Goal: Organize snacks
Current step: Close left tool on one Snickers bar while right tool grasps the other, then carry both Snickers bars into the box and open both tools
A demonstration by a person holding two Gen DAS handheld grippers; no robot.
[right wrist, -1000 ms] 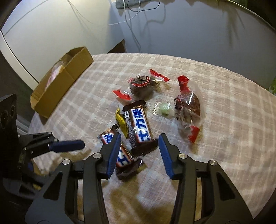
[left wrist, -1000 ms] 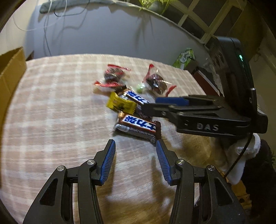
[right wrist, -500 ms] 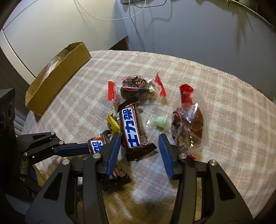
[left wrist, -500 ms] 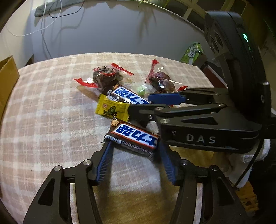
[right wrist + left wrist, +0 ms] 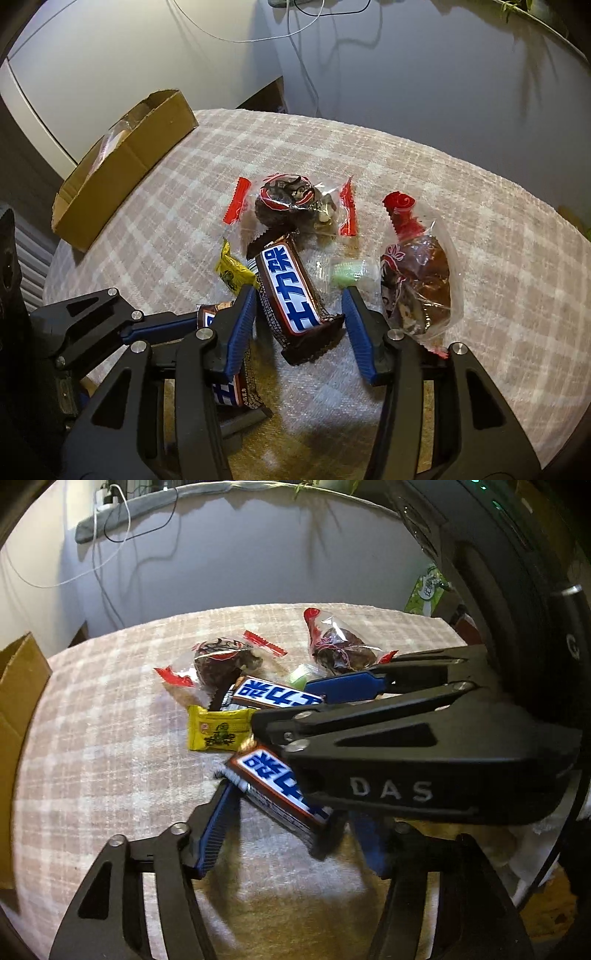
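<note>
The left gripper (image 5: 291,842) has moved in on the near chocolate bar (image 5: 277,789), which a second ago lay clear ahead of its tips; its jaws opened wider early in that second, then held. The bar now lies between the blue pads, and the right-hand pad is hidden behind the other tool, so I cannot tell whether they press it. The right gripper (image 5: 301,321) has likewise closed the distance: a second bar (image 5: 291,291) sits between its spread pads with a gap on each side, untouched.

From that bar, a yellow packet (image 5: 233,273) lies at ten o'clock, a green sweet (image 5: 345,271) at two, a dark wrapped cake (image 5: 286,201) at twelve and a clear bag (image 5: 419,280) at three. The cardboard box (image 5: 122,173) sits at the cloth's (image 5: 480,229) ten o'clock edge, with bare cloth between. Both tools tilt steeply downward, crossing closely.
</note>
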